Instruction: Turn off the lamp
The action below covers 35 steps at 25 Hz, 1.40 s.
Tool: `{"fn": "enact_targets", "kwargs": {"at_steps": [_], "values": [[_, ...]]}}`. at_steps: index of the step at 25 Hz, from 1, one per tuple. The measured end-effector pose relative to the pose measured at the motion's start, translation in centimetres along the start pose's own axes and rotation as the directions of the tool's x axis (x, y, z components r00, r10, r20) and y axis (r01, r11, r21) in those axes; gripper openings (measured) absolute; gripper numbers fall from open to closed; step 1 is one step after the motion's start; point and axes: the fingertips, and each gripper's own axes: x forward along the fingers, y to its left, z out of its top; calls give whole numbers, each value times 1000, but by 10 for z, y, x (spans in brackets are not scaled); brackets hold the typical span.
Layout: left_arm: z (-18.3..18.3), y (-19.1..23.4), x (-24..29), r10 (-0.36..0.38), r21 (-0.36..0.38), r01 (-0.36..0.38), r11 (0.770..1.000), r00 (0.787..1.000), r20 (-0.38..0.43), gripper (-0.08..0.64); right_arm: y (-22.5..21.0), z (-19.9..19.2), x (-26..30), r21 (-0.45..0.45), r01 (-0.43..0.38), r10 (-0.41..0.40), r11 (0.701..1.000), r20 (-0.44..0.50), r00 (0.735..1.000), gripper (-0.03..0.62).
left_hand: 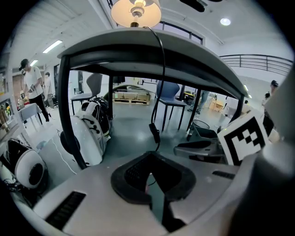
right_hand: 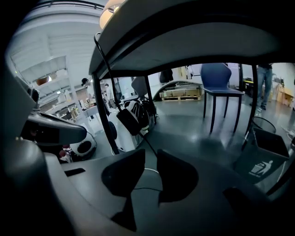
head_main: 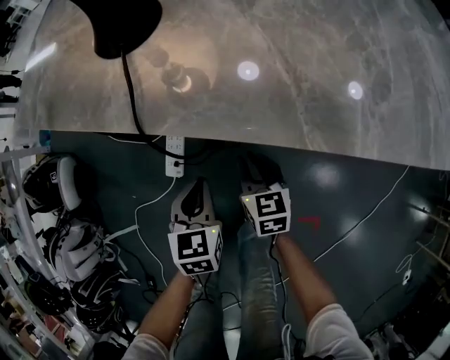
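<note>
The lamp is lit: its shade glows above the table top, and its black base stands at the table's far left. A black cord runs from the base over the table edge and hangs down, carrying a black inline switch. Both grippers hang below the table edge, over the floor, pointing at the cord. My left gripper is shut with nothing in it. My right gripper stands slightly open; nothing is between its fingers, and the switch is farther away, up and to the left.
A white power strip hangs under the table edge with a plug in it. White helmets and gear crowd the floor at left. Loose cables cross the dark floor. A blue chair and a bin stand beyond.
</note>
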Motion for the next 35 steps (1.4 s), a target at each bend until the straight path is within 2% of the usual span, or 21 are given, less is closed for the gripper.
{"fn": "enact_targets", "kwargs": {"at_steps": [1, 12, 18, 23, 26, 32, 35], "values": [[-1, 1, 1, 8, -5, -8, 1000, 1000, -2, 5, 0, 2, 6, -8, -14, 14, 1000, -5, 1000, 67], [5, 4, 9, 40, 0, -40, 999, 999, -6, 5, 3, -4, 58, -200, -109, 92, 974, -92, 991, 81], [5, 2, 12, 42, -38, -42, 998, 999, -7, 5, 5, 0, 66, -274, -130, 102, 953, -113, 988, 81], [2, 8, 11, 52, -28, -53, 998, 998, -19, 5, 12, 6, 75, -303, -151, 124, 941, -106, 987, 80], [4, 13, 11, 60, -17, -60, 998, 998, -13, 5, 12, 9, 77, -313, -140, 117, 939, -91, 989, 32], [8, 19, 6, 63, -63, -63, 996, 998, -5, 5, 13, 1, 64, -300, -147, 124, 943, -93, 988, 12], [9, 16, 4, 54, -63, -55, 997, 999, -3, 5, 11, -5, 53, -297, -140, 120, 945, -85, 989, 11]]}}
